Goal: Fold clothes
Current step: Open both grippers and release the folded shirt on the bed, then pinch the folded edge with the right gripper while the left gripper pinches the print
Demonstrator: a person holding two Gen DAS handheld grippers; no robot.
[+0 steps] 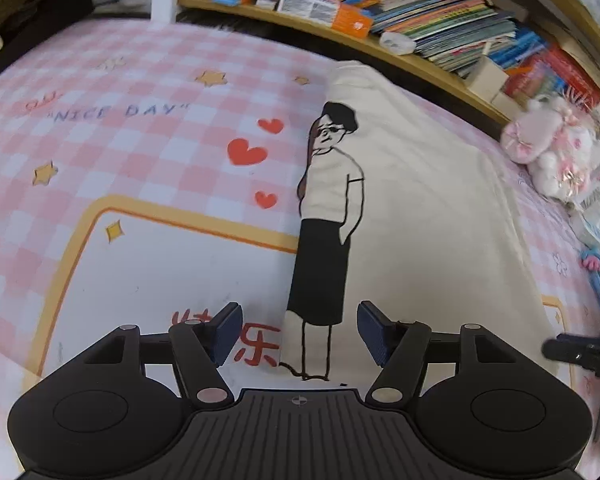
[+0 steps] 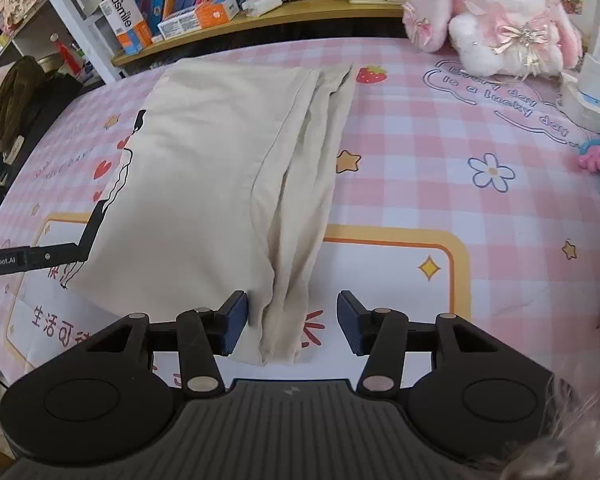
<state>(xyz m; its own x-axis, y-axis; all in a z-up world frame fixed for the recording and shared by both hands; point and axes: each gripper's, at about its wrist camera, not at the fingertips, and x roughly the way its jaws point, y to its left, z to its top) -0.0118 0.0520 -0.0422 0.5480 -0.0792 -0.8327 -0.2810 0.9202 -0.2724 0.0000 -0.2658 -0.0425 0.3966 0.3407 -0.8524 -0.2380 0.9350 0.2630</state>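
Observation:
A cream T-shirt (image 2: 204, 176) lies on the pink checked tablecloth, folded lengthwise into a long strip, with layered folds along its right side. Its left edge shows a printed cartoon figure (image 1: 328, 208) in a black skirt. My left gripper (image 1: 298, 334) is open, just above the near left corner of the shirt, with the figure's legs between its fingers. My right gripper (image 2: 291, 322) is open over the near right end of the shirt, with the folded layers between its fingers. The left gripper's side shows in the right wrist view (image 2: 32, 258).
A pink and white plush rabbit (image 2: 496, 12) sits at the far right of the table. A wooden shelf (image 2: 260, 20) with books and boxes runs along the back. Small toys and a white box (image 2: 592, 100) lie at the right edge.

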